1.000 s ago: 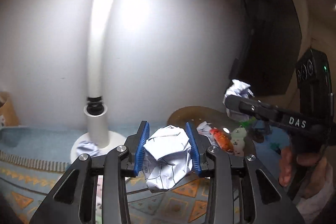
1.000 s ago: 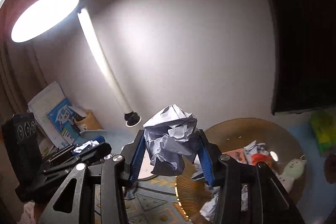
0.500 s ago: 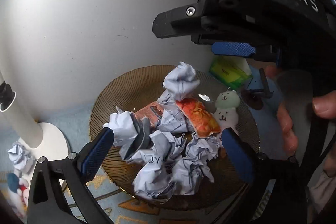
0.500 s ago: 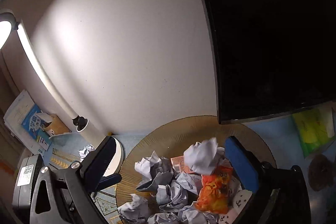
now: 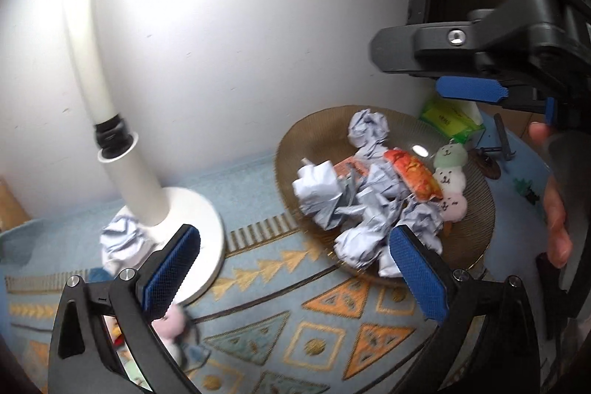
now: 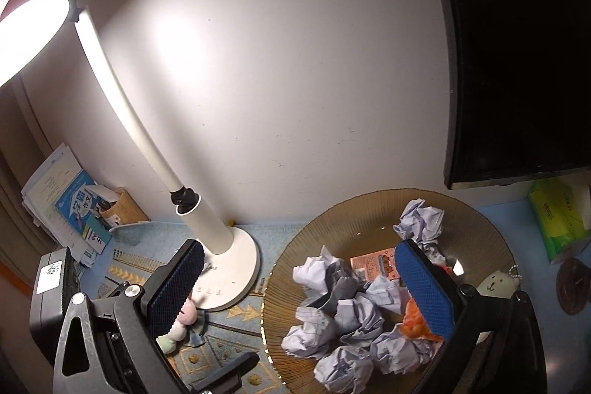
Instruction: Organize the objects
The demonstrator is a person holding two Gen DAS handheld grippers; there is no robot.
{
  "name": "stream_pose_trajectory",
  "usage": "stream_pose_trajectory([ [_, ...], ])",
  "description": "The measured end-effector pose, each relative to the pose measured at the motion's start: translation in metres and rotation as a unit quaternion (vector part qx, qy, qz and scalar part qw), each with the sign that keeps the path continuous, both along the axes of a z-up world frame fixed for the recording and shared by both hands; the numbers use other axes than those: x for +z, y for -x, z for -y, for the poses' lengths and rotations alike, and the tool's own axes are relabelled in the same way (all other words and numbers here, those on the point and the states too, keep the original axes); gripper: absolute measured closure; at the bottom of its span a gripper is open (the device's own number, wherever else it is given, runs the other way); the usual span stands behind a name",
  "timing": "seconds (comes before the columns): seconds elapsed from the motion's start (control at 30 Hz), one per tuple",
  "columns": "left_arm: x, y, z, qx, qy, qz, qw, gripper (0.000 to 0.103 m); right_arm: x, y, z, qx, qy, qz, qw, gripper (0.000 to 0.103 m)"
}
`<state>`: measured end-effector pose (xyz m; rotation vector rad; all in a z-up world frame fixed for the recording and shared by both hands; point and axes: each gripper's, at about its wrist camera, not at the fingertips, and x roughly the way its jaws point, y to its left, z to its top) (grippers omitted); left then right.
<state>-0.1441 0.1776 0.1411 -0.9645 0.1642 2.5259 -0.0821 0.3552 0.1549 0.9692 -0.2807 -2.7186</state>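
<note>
White wall and a patterned blue cloth over the desk [image 5: 332, 331] frame what I'm steering through, with a lit desk lamp [image 6: 218, 239] standing at the left and a dark screen [image 6: 517, 61] up on the right.

My left gripper [image 5: 295, 268] is spread wide with nothing between its blue pads, hovering over the cloth between the lamp base and the plate. My right gripper [image 6: 299, 283] is likewise wide and empty, poised above the brown ribbed plate [image 6: 369, 209].

As I judge it, most of the sorting is done: the plate holds a heap of crumpled paper balls [image 6: 343, 316], along with an orange snack packet [image 5: 410, 172] and a small bear charm [image 5: 452, 172]. What's left looks like one loose paper ball [image 5: 122, 239] lying against the lamp base, and a small pink plush toy [image 6: 181, 316] on the cloth just in front of the base. A green tissue pack [image 6: 554, 216] sits beyond the plate, and I can't say whether it belongs in the tidy-up.

A second ago each gripper was clamped on a paper ball. Half a second ago both had opened over the plate and the balls were in the heap. Since then the left one has swung back towards the lamp side, so the stray ball is in its view again.
</note>
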Motion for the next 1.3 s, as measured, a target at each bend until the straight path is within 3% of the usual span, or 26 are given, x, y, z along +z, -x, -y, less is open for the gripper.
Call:
stream_pose_trajectory([
  [0.13,-0.001,-0.009,0.057,0.053,-0.009,0.015,0.9984,0.0,-0.004,-0.013,0.035,0.02,0.003,0.013,1.0,0.0],
  [0.3,-0.009,-0.018,0.131,0.13,0.016,0.03,0.991,0.0,-0.022,-0.029,0.08,0.029,-0.004,0.022,0.999,0.0],
  [0.47,-0.046,-0.024,0.19,0.175,0.059,0.052,0.9815,0.0,-0.069,-0.038,0.107,0.02,-0.02,0.069,0.997,0.0],
  [0.6,-0.088,-0.031,0.218,0.188,0.027,0.097,0.977,0.0,-0.119,-0.045,0.121,0.001,-0.047,0.109,0.993,0.0],
  [0.67,-0.107,-0.034,0.223,0.191,0.019,0.114,0.9746,0.001,-0.146,-0.047,0.127,0.001,-0.052,0.135,0.989,0.0],
  [0.73,-0.109,-0.038,0.219,0.189,0.043,0.095,0.9764,0.0,-0.165,-0.048,0.131,-0.009,-0.084,0.143,0.986,0.0],
  [0.87,-0.11,-0.043,0.219,0.185,0.041,0.097,0.977,0.0,-0.178,-0.05,0.144,-0.005,-0.153,0.116,0.981,0.0],
  [1.3,-0.111,-0.068,0.22,0.188,0.04,0.098,0.9764,0.0,-0.184,-0.044,0.14,-0.002,-0.15,0.117,0.982,0.0],
])
